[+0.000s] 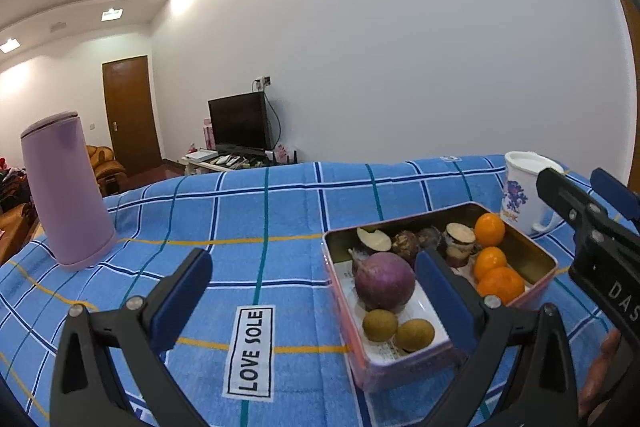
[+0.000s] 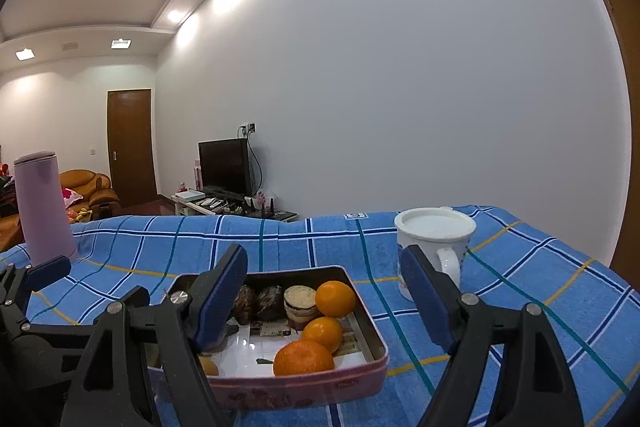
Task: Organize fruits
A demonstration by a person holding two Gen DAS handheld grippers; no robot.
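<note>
1. A shallow pink rectangular metal tin (image 2: 372,339) sits on a desk covered by a blue plaid towel cloth (image 1: 260,211). This tin is the landmark and holds all the fruit.
2. Along the tin's right side lie three round orange tangerines (image 2: 324,333). At its far end sit dark brown knobbly pieces (image 2: 256,301) and a cut slice with a pale face (image 2: 300,299). Towards its near end rest a large purple round fruit (image 1: 384,281) and two small tan round fruits (image 1: 398,329).
3. The left claw (image 1: 312,301) is released, its jaws spread wide, holding nothing. It hovers at the tin's near left corner, one blue pad over the tin.
4. The right claw (image 2: 324,297) is also released and empty, its jaws straddling the tin from the near side.
5. Risk: the round fruits would likely roll or slip from a pinch, and crowded neighbours may be knocked.
6. Risk: the two claws are close together over the tin, so they could collide.
7. Risk: the light tin could slide or tip if a pad catches its rim.
8. Risk: a white ceramic mug with blue flower print (image 2: 434,247) stands just beyond the tin's far right corner and could be bumped.
9. Open room: bare cloth stretches left of the tin, towards a tall lilac tapered flask (image 1: 66,187) standing well apart.
10. Right of the tin, the cloth slopes off towards the desk's edge.
</note>
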